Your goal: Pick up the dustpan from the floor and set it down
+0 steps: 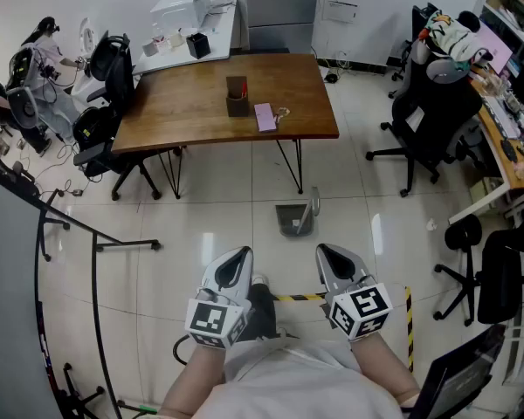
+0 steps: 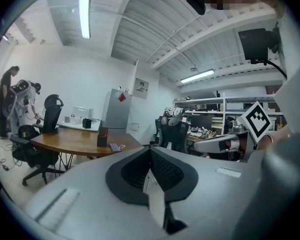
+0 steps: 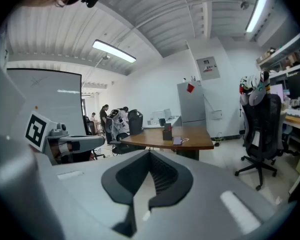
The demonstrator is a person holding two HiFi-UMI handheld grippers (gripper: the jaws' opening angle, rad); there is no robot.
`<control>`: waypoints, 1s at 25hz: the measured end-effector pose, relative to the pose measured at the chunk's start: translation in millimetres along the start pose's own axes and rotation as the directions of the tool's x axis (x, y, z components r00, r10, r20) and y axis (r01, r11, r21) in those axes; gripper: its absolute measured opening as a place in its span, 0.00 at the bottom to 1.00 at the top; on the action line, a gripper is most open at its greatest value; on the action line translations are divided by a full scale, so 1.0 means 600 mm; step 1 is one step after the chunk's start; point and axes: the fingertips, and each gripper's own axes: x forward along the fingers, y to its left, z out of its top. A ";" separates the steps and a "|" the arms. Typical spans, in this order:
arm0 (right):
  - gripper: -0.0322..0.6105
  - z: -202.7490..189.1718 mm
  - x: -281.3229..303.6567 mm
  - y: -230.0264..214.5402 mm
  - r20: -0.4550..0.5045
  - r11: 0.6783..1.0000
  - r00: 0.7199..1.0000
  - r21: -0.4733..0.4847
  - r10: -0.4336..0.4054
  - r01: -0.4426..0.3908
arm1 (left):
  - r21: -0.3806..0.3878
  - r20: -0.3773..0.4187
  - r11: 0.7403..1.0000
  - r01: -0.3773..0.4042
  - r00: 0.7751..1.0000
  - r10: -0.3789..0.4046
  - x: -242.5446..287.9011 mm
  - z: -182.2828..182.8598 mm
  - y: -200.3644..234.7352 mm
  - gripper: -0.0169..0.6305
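A grey dustpan [image 1: 295, 220] lies on the white tiled floor in front of the wooden table, its handle [image 1: 315, 202] standing upright. My left gripper [image 1: 242, 254] and right gripper [image 1: 324, 250] hover side by side just short of it, both pointing forward, apart from the dustpan. In the left gripper view the jaws of that gripper [image 2: 151, 150] meet with nothing between them. The right gripper [image 3: 150, 154] in its own view is shut and empty too. Neither gripper view shows the dustpan; the jaws hide the floor.
The wooden table [image 1: 192, 112] carries a dark pen holder [image 1: 237, 96] and a purple notebook [image 1: 265, 116]. Black office chairs stand at the right [image 1: 428, 116] and left [image 1: 113, 81]. Black-and-yellow floor tape [image 1: 409, 317] runs near my feet. A metal rack [image 1: 94, 260] stands at the left.
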 end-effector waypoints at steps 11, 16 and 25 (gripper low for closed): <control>0.05 0.100 0.231 -0.121 0.000 0.987 0.988 0.008 -0.157 0.157 | 0.010 0.010 0.998 0.060 0.998 -0.060 0.185 0.074 0.210 0.05; 0.05 0.107 0.290 -0.156 -0.053 0.976 0.976 0.030 -0.213 0.214 | -0.004 -0.003 0.998 0.065 0.998 -0.065 0.238 0.084 0.270 0.05; 0.45 -0.019 0.377 -0.232 -0.372 0.963 0.899 0.045 -0.232 0.267 | -0.034 -0.045 0.997 0.069 0.996 -0.070 0.313 0.061 0.278 0.05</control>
